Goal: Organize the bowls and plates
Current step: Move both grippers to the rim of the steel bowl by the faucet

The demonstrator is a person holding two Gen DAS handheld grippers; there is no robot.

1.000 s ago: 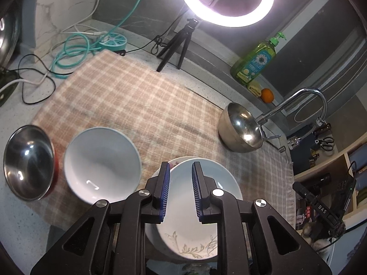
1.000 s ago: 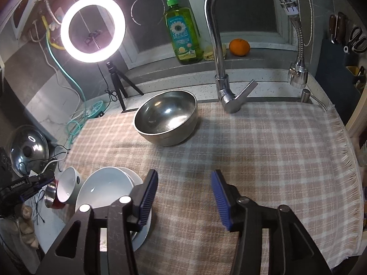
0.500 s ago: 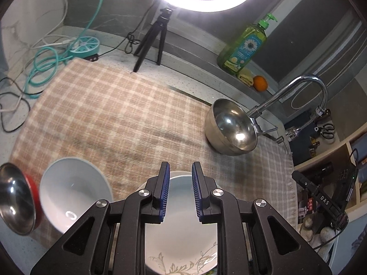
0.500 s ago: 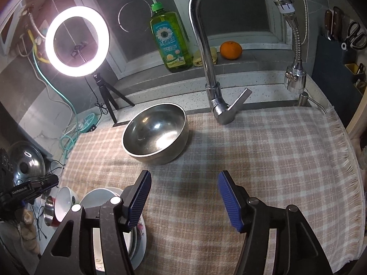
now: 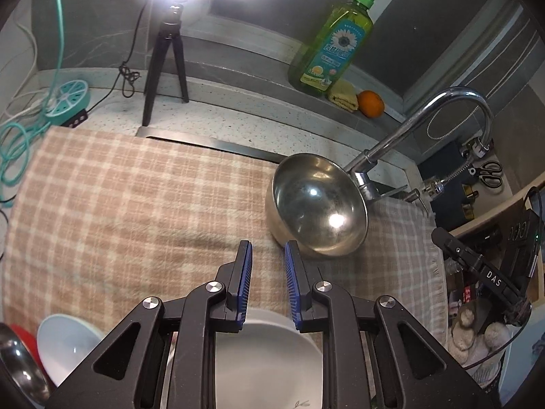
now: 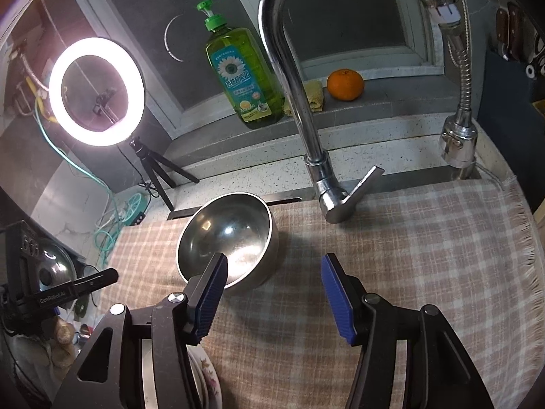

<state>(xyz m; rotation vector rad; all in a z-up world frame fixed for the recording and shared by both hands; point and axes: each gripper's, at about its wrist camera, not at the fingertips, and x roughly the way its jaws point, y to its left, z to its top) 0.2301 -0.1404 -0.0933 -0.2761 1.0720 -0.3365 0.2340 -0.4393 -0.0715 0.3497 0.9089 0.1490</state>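
A large steel bowl (image 5: 318, 206) stands upright on the checked cloth (image 5: 136, 197) near the tap; it also shows in the right wrist view (image 6: 226, 240). My left gripper (image 5: 268, 254) is narrowly open and empty, just left of that bowl. Below it lies a white plate (image 5: 269, 358) with a plant print. A white bowl (image 5: 64, 347) and a steel bowl (image 5: 20, 371) over a red one sit at the lower left. My right gripper (image 6: 272, 269) is wide open and empty, its left finger in front of the steel bowl. A flowered plate rim (image 6: 207, 375) shows low left.
A chrome tap (image 6: 296, 102) rises behind the cloth. A green soap bottle (image 6: 243, 75), a yellow sponge and an orange (image 6: 344, 84) sit on the sill. A ring light on a tripod (image 6: 97, 92) and teal cables (image 5: 20, 126) are at the left.
Both grippers have moved forward toward the large steel bowl. The plate and white bowl have slid down and out of the left view. Neither gripper's opening changed.
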